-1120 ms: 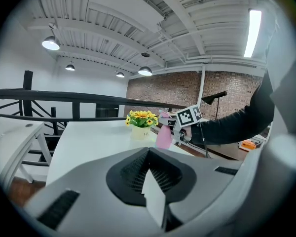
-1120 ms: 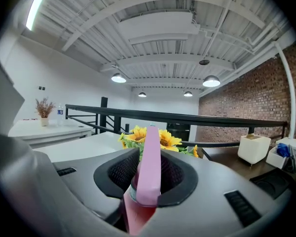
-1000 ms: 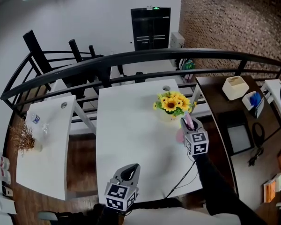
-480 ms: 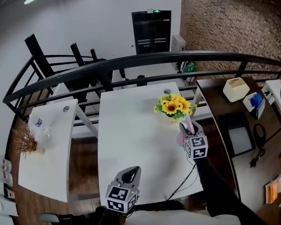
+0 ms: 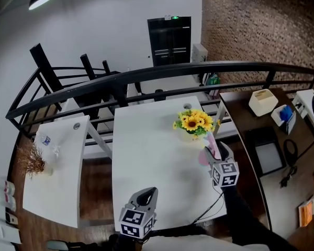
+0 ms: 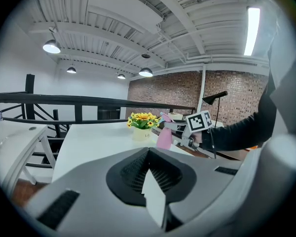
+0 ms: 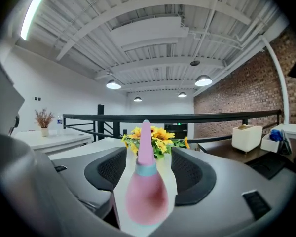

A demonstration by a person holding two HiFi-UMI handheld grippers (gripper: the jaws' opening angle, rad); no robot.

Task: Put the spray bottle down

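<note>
Since the earlier frame the right gripper [image 5: 218, 151] draws back from the sunflowers [image 5: 193, 122], its jaws opening around the pink spray bottle [image 7: 144, 186], which stands untouched between them on the white table [image 5: 146, 150]. Placing seems done; only the retreat remains. The left gripper [image 5: 144, 195] is pressed together, empty.

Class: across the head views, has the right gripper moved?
Yes. The right gripper has drawn back from the sunflowers toward the person, jaws opening, spray bottle between them.
</note>
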